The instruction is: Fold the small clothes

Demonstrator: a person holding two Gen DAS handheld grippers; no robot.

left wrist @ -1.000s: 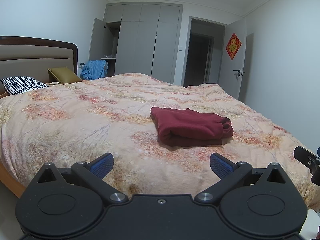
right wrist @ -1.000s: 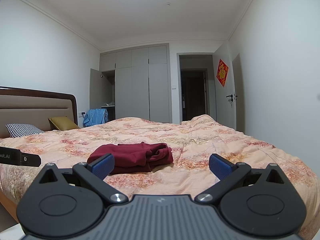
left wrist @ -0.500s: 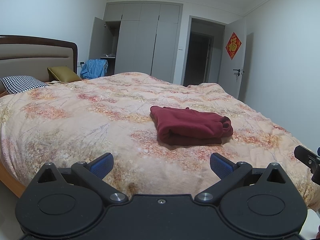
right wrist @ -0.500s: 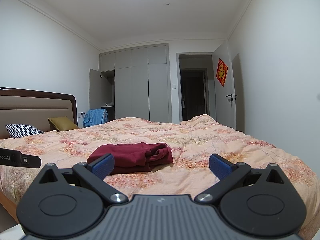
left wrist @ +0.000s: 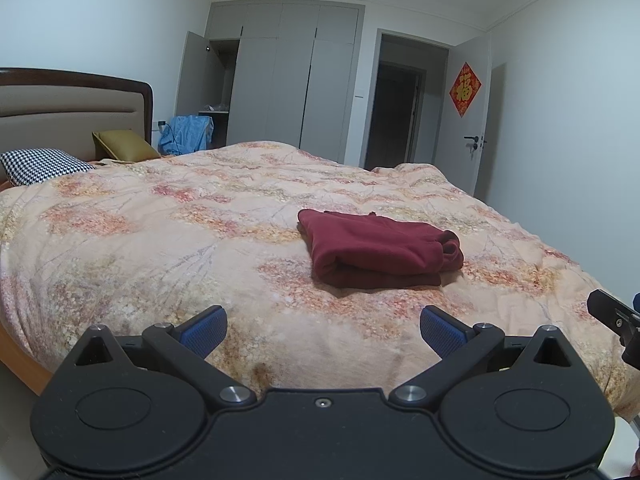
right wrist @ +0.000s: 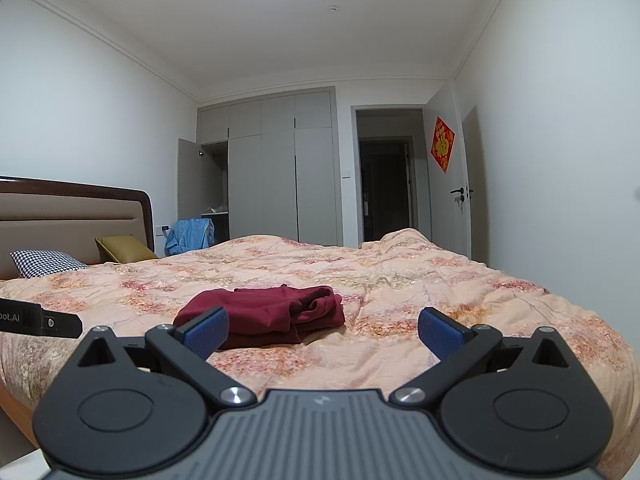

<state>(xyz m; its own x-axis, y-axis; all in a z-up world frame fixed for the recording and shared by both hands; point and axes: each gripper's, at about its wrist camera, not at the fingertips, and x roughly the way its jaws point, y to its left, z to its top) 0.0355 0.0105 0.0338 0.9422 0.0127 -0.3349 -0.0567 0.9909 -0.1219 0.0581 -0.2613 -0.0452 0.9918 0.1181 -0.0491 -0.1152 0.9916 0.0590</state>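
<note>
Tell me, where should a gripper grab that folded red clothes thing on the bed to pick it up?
Probably the thick rolled fold at the near left end of the red garment, coming in low from the bed's near edge. There the layers stack into one rounded edge, so a pinch should catch them all. The right end looks bunched and loose. Both the left gripper and right gripper are open and empty.

floral quilt (left wrist: 160,240), houndstooth pillow (left wrist: 40,166), grey wardrobe (left wrist: 296,80), open door (left wrist: 472,120)

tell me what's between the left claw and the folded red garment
Only bare floral quilt lies between the open left claw and the folded dark red garment, as the left wrist view shows.
</note>
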